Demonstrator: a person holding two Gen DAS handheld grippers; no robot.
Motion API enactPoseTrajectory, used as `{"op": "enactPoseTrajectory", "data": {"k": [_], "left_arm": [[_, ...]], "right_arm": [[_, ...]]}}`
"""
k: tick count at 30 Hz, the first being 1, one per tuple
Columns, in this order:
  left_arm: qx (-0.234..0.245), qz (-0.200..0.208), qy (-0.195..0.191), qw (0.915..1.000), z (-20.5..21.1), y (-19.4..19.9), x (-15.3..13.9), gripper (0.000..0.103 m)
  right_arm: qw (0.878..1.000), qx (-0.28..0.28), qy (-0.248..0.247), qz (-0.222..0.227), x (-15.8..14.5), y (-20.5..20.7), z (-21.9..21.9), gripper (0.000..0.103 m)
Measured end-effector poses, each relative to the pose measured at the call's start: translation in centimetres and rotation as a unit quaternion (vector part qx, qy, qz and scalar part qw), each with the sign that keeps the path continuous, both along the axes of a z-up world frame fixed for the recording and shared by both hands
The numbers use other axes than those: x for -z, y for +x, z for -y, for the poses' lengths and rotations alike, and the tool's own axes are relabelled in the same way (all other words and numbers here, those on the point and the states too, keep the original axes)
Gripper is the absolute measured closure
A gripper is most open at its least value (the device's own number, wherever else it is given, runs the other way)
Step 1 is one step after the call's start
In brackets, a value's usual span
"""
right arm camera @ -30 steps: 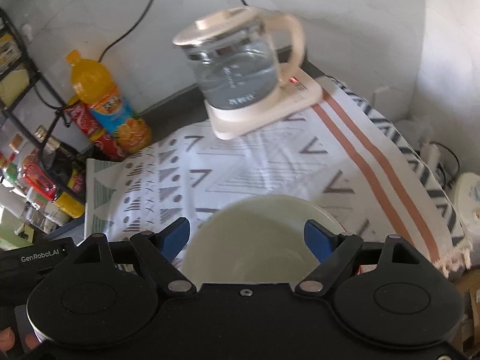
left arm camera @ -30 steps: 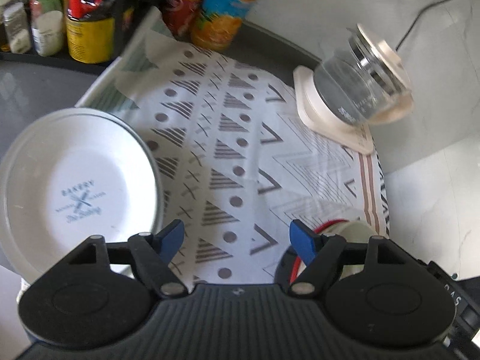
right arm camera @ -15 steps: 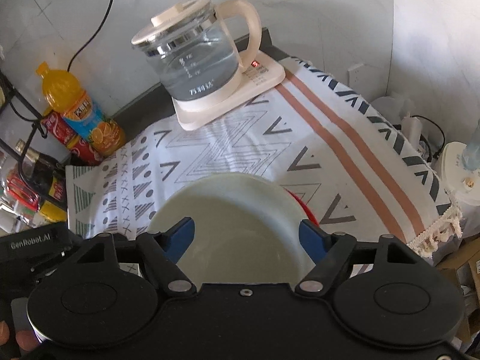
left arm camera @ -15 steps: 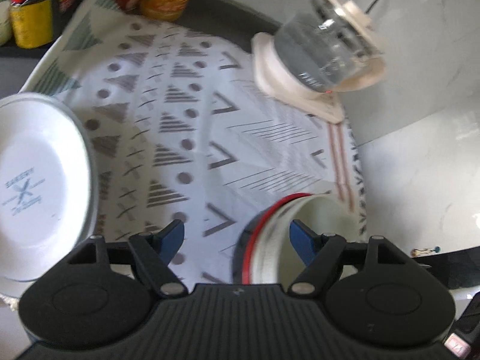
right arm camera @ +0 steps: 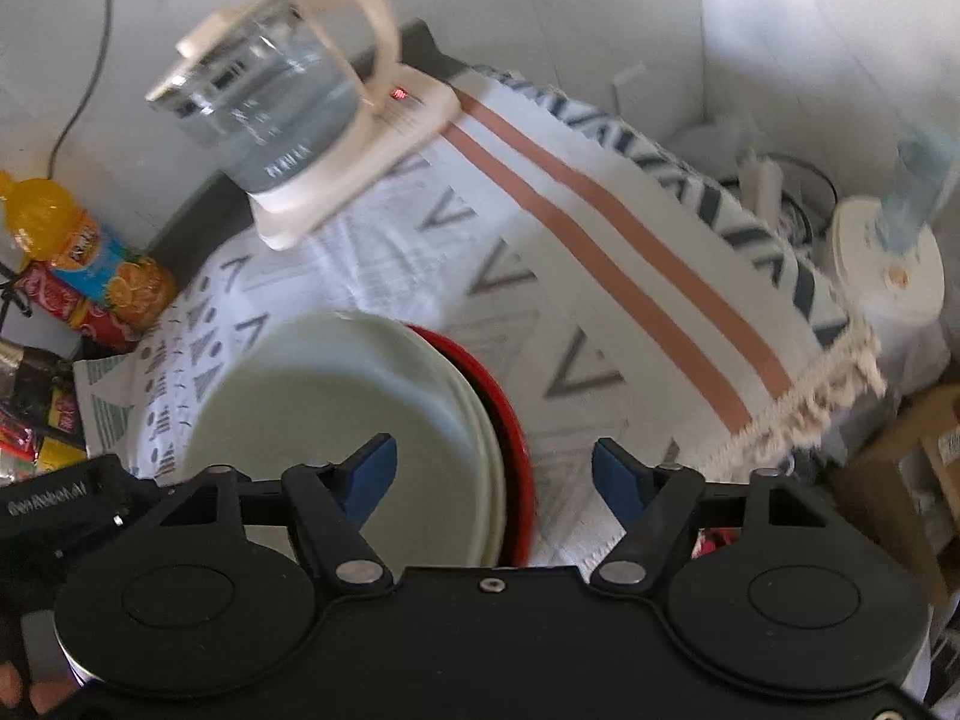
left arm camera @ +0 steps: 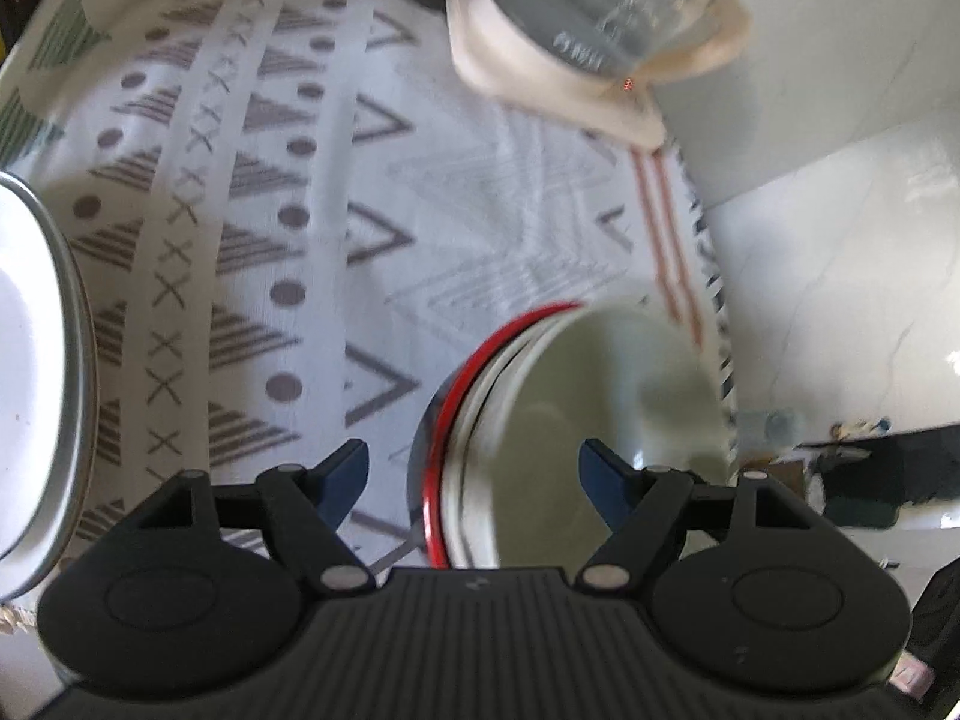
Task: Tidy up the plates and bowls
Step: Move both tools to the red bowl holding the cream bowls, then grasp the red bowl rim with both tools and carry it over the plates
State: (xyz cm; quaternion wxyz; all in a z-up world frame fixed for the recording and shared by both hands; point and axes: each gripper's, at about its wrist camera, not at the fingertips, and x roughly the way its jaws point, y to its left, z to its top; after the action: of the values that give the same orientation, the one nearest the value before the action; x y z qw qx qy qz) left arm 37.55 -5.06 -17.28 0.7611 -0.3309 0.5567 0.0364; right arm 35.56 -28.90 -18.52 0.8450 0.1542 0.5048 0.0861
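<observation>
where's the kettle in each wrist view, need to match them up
Left wrist: kettle at the top, right of centre, cut by the top edge, blurred.
Right wrist: kettle upper left, handle toward the right.
Shared landmark: the stack of bowls with its red rim, just ahead of each gripper.

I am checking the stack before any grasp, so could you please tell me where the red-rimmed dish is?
The red-rimmed dish sits at the bottom of the pale bowl stack on the patterned cloth, low in both wrist views, nearer than the glass kettle.
</observation>
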Motion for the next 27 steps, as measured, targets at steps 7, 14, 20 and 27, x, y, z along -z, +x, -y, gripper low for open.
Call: {"op": "enactPoseTrajectory", "data": {"k": [7,14,20,27], "left_arm": [[0.000,-0.036,-0.020,0.9992,0.0,-0.2,2.5,0.035],[-0.006,-0.049,-0.038,0.9980,-0.5,-0.4,4.0,0.060],[-0.002,-0.038,-0.052,0.9979,-0.5,-0.6,4.0,0.071],[-0.010,-0.023,-0.042,0.9988,-1.3,-1.3,2.8,0.071]], "right_arm": [[1.000,-0.008,0.001,-0.030,1.5,-0.5,-0.2,0.052],[0.998,-0.018,0.008,-0.053,2.6,-0.6,-0.7,0.072],[0.999,-0.015,0.010,-0.044,2.1,-0.9,-1.1,0.073],[0.999,-0.039,0.012,-0.019,0.8,-0.8,-1.9,0.073]]}}
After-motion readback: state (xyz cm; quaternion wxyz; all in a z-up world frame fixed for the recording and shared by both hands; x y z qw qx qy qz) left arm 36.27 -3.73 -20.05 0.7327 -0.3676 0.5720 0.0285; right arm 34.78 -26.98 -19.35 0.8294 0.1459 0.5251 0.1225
